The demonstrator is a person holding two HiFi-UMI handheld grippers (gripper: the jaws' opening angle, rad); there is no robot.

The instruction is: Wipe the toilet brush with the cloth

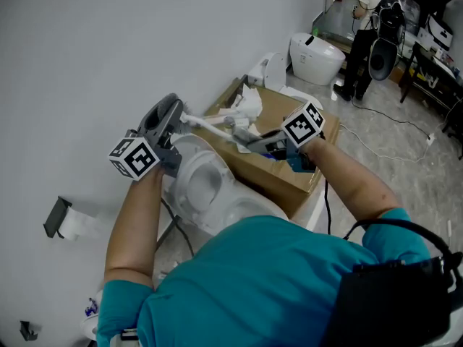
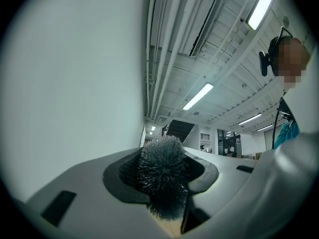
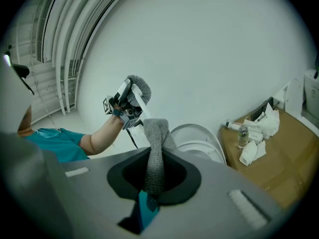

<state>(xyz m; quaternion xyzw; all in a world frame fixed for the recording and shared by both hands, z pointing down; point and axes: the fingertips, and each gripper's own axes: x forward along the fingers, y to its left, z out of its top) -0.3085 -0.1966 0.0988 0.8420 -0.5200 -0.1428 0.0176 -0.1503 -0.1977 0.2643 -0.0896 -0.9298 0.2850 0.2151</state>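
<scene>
Grey bristle and grey knit: the wipe looks barely under way, handle first.
The jaws of the left gripper (image 1: pixel 172 116) close on the toilet brush (image 2: pixel 162 173) at its spiky, rounded head, and its smooth white handle (image 1: pixel 210 125) reaches off to their right. The jaws of the right gripper (image 3: pixel 154 183) pinch a twisted, nubbly cloth (image 3: pixel 155 148) that rises ahead of them near that handle, contact uncertain.
</scene>
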